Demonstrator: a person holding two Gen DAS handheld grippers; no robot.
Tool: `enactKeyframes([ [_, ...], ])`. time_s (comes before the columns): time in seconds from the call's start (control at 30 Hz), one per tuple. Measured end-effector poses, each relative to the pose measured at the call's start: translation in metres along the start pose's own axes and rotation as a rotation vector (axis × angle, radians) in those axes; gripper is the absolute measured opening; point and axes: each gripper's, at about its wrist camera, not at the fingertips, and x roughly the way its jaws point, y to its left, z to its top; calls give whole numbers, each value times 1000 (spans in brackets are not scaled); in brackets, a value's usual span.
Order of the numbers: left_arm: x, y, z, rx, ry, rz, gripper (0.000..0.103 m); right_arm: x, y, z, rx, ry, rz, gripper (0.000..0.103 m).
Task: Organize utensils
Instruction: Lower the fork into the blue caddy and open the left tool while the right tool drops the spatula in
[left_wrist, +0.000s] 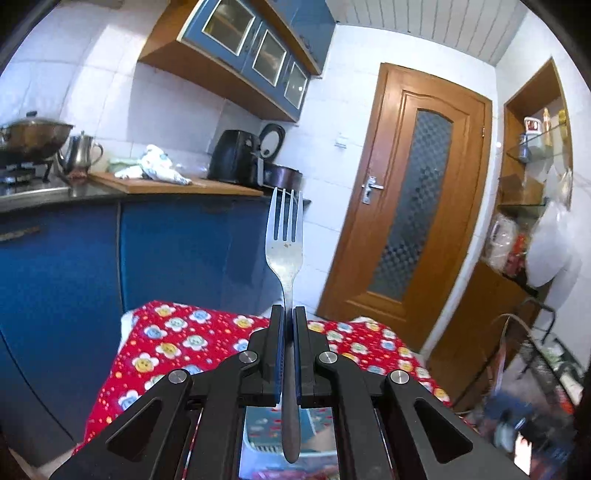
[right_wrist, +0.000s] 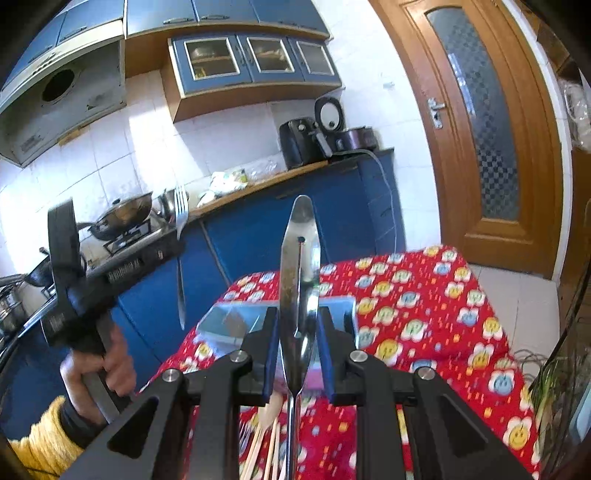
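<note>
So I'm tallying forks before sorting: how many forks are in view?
1. The fork is clamped upright in the left hand-held gripper. More could lie hidden below the right hand-held gripper.

The steel fork (left_wrist: 284, 236) is sitting upright in the left tool (left_wrist: 289, 314), above the red flowered table (left_wrist: 177, 332); the brown wooden door (left_wrist: 410, 199) is standing behind, rightward.

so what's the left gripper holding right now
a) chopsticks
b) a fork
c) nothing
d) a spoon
b: the left gripper has its jaws shut on the handle of a fork, whose tines point up and away in the left wrist view.
</note>
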Motion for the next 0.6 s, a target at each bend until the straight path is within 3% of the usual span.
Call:
enactKeyframes([
  [0.3,27,3,-18,32,-25,49,4,40,-1,32,-44,-130,-57,22],
  [0.6,41,5,-38,68,-43,78,4,85,-1,25,-127,-191,-118,22],
])
